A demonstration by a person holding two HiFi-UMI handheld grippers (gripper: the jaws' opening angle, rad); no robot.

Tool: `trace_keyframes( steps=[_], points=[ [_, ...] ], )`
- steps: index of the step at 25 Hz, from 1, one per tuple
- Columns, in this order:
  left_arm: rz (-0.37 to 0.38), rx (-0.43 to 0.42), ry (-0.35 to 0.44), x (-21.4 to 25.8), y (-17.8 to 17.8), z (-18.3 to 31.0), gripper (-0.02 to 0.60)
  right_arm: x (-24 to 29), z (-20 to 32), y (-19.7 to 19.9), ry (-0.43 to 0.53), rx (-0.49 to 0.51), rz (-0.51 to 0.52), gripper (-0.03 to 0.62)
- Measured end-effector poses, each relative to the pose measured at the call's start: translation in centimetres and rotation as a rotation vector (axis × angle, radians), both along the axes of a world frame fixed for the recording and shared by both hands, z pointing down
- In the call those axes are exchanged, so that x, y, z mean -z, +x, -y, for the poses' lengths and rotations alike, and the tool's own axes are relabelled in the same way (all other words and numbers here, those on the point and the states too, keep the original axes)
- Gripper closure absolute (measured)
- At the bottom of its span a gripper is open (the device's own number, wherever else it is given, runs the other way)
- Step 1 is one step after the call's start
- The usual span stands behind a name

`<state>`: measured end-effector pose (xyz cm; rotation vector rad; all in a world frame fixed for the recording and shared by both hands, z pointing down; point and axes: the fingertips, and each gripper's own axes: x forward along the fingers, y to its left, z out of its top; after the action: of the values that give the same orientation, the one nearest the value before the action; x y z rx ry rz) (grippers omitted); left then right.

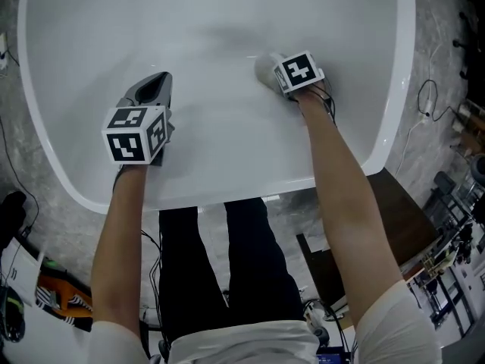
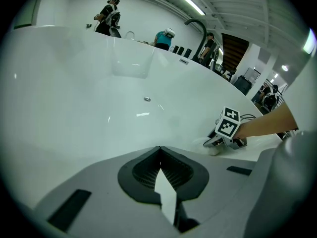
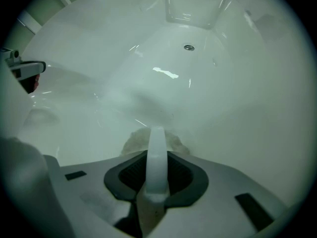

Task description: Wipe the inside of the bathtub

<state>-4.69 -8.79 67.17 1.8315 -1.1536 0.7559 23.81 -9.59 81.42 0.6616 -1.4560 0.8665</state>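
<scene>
The white bathtub [image 1: 76, 165] fills the head view, and both grippers are down inside it. My right gripper [image 1: 270, 71] is shut on the white handle [image 3: 157, 148] of a pale scrubbing pad [image 3: 173, 143], which rests on the tub's inner surface. The left gripper view shows the same pad [image 2: 213, 150] under the right gripper [image 2: 216, 142]. My left gripper [image 1: 155, 84] hovers over the near left slope, jaws closed with nothing between them [image 2: 159, 148]. The drain [image 3: 188, 47] lies farther along the tub floor, and the left gripper view shows the drain [image 2: 147, 99] too.
Beyond the far rim stand a curved dark faucet [image 2: 197, 26] and several people [image 2: 110, 16]. Cables [image 1: 428, 101] run on the grey floor to the right, by a dark wooden piece [image 1: 402, 203]. Clutter [image 1: 53, 294] sits at the lower left.
</scene>
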Motion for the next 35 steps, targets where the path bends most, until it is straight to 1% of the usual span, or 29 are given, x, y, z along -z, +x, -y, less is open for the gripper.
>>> trace_keyframes(
  steps=[6, 16, 23, 28, 35],
  points=[
    [0.023, 0.024, -0.003, -0.9, -1.4, 0.0, 0.569, -2.5, 0.5, 0.0, -0.006, -0.013, 0.014, 0.497],
    [0.047, 0.059, -0.017, -1.6, -4.0, -0.9, 0.571, -4.6, 1.0, -2.0, -0.014, -0.026, 0.057, 0.497],
    [0.033, 0.102, -0.030, -1.3, -4.9, -1.2, 0.569, -5.2, 0.8, -6.0, -0.019, 0.031, 0.092, 0.497],
    [0.034, 0.132, -0.033, -0.7, -5.7, -1.4, 0.569, -5.6, 0.5, -9.0, -0.036, 0.044, 0.139, 0.497],
    [0.029, 0.198, -0.057, 0.1, -6.9, -1.7, 0.571, -6.1, 0.1, -15.3, -0.045, 0.093, 0.218, 0.497]
  ],
)
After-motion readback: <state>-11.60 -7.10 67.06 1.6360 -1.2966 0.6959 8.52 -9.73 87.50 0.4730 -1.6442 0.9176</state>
